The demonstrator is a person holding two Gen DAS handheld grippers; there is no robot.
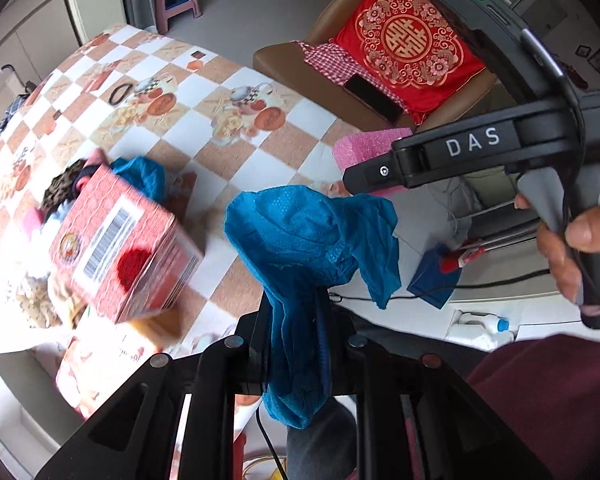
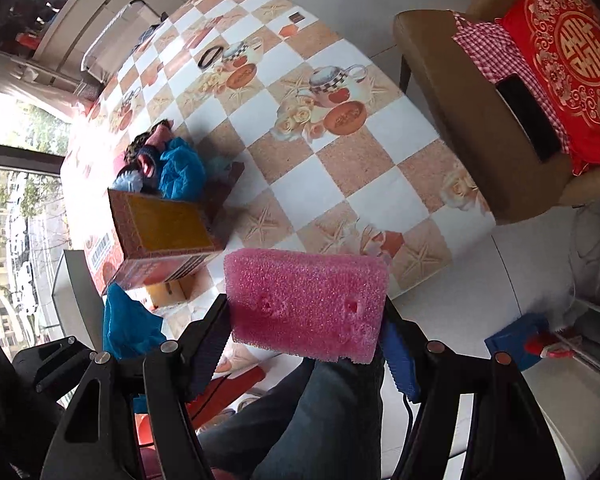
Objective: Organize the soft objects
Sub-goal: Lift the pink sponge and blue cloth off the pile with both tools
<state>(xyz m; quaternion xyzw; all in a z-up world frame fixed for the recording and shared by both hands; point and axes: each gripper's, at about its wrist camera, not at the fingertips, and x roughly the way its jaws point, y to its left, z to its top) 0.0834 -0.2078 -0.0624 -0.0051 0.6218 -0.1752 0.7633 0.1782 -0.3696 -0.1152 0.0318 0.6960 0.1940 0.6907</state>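
Note:
My left gripper [image 1: 300, 320] is shut on a blue mesh cloth [image 1: 300, 240], which bunches above the fingers and hangs down between them over the table's near edge. The same cloth [image 2: 128, 324] shows at the lower left of the right wrist view. My right gripper [image 2: 304, 320] is shut on a pink foam sponge [image 2: 304, 304], held across its width past the table's corner. The sponge [image 1: 364, 146] also pokes out behind that gripper in the left wrist view. A red box [image 2: 168, 228] lies open on the table. Behind it sits a pile of soft things [image 2: 160, 164], among them another blue cloth.
The table [image 2: 340, 152] has a checked tablecloth, with a black hair tie [image 2: 210, 56] on its far side. A brown chair [image 2: 440, 92] to the right carries a red cushion [image 2: 572, 52], a checked cloth and a dark phone [image 2: 528, 116]. A blue object [image 2: 516, 344] lies on the floor below.

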